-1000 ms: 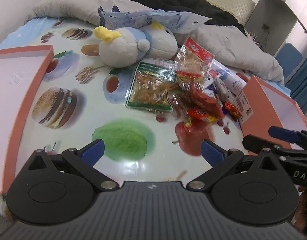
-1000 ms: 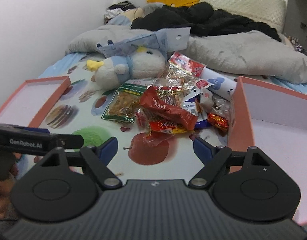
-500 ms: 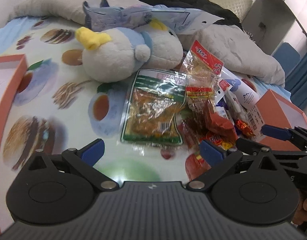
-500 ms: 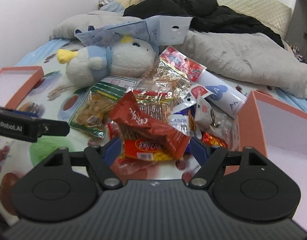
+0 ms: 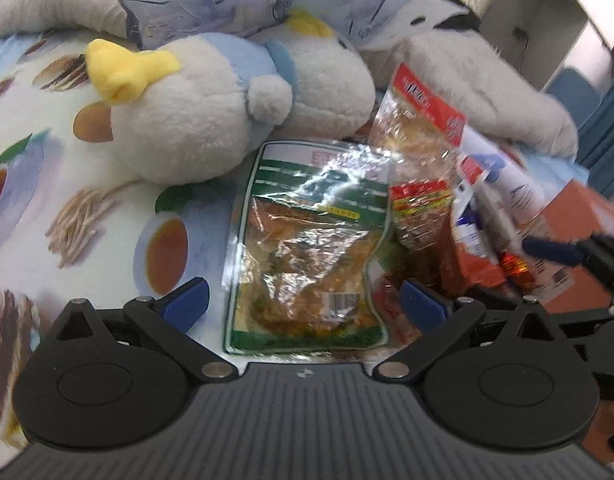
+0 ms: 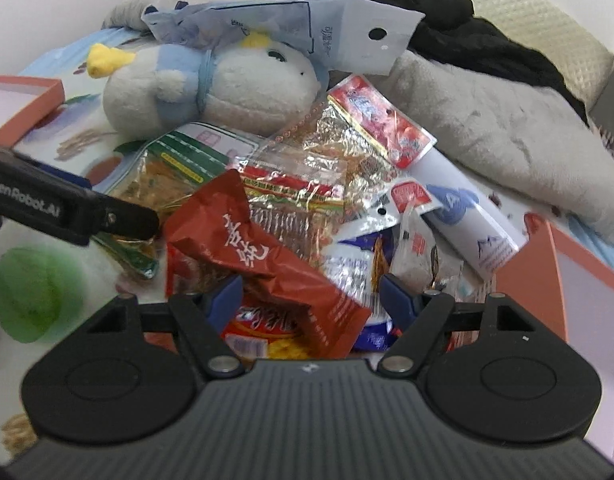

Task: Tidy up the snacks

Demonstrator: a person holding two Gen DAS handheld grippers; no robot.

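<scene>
Left wrist view. The left gripper [image 5: 303, 300] hangs low over a bed covered by a food-print sheet [image 5: 67, 184], its blue-tipped jaws spread wide and clamping nothing. Between the jaws, flat on the sheet, lies a green-edged clear snack bag [image 5: 311, 240]; neither pad touches it. Just right of it the snack pile continues: a tall clear packet with a red header [image 5: 423, 120] stands tilted, and red wrappers lie below it. A white and blue plush toy [image 5: 211, 108] rests just behind the green-edged bag, with a crumpled pale blue bag [image 5: 247, 8] on top of it. At the right edge a blue fingertip of the right gripper [image 5: 555, 250] reaches in beside an orange box [image 5: 579, 208].

Right wrist view. The right gripper [image 6: 311, 300] stands over the near part of the pile, its jaws parted. A crumpled red-brown packet [image 6: 267, 256] lies between them; the left pad sits against or just beside its fold, and contact cannot be told. Under it shows a yellow and red packet [image 6: 263, 336]. Behind are the clear packets, a white and blue tube-shaped pack [image 6: 471, 220] and the plush toy. The orange box wall rises at the right, a second orange tray [image 6: 23, 100] sits far left, and the black arm of the left gripper crosses the left edge.
</scene>
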